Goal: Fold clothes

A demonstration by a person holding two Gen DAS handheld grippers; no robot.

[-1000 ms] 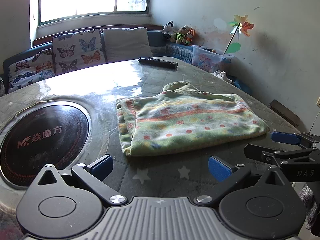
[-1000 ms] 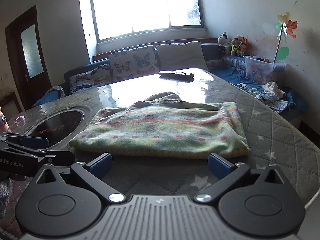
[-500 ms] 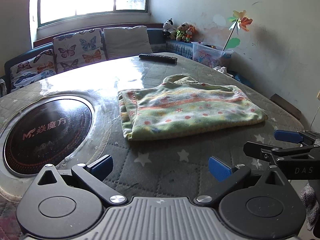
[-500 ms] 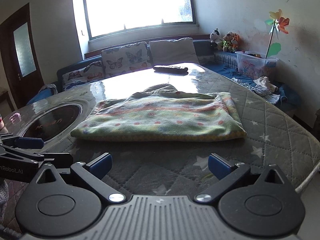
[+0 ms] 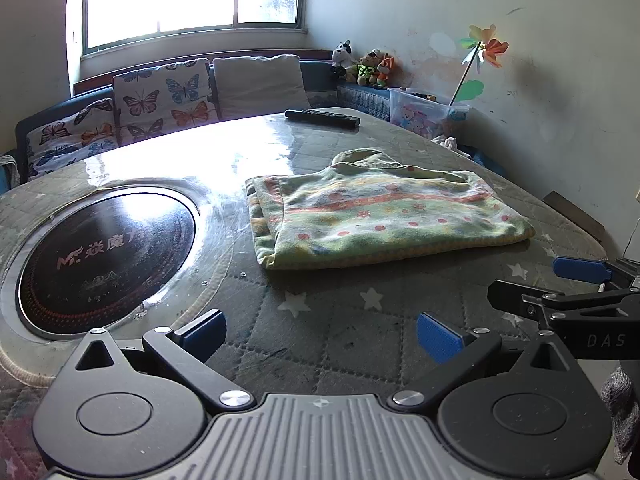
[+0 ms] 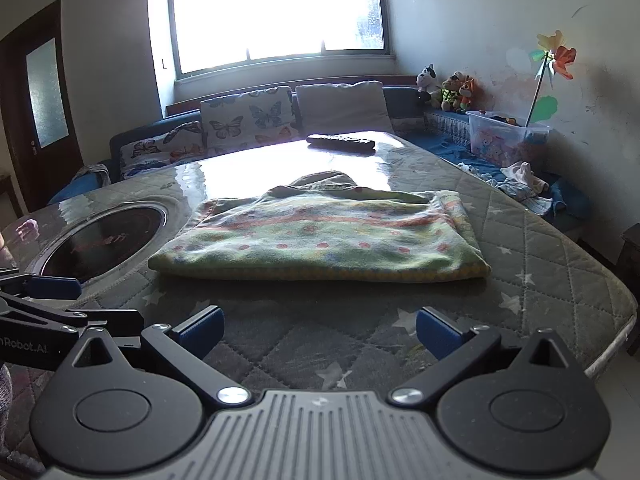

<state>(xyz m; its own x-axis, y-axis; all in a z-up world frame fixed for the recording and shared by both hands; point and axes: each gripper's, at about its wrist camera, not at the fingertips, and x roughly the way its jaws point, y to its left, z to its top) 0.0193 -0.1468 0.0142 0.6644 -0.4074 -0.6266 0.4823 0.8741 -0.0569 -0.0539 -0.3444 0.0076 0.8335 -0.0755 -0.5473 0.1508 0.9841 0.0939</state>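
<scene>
A green garment with orange stripes and red dots [image 5: 384, 216] [image 6: 324, 236] lies folded into a flat rectangle on the quilted table [image 5: 320, 344], its collar bunched at the far edge. My left gripper [image 5: 320, 334] hovers open near the table's front edge, short of the garment, with nothing between its blue pads. My right gripper [image 6: 318, 330] is open too, level with the left and clear of the cloth. The right gripper shows at the right edge of the left wrist view [image 5: 560, 288], and the left gripper's fingers [image 6: 48, 292] show at the left of the right wrist view.
A round black cooktop [image 5: 104, 252] is set into the table at the left. A remote control [image 5: 322, 119] lies at the far edge. A sofa with butterfly cushions [image 5: 160, 104], a toy bin [image 5: 424, 114] and loose clothes [image 6: 520, 180] lie beyond.
Both grippers have pulled back from the folded garment toward the table's front edge and risen slightly. The garment has not moved.
</scene>
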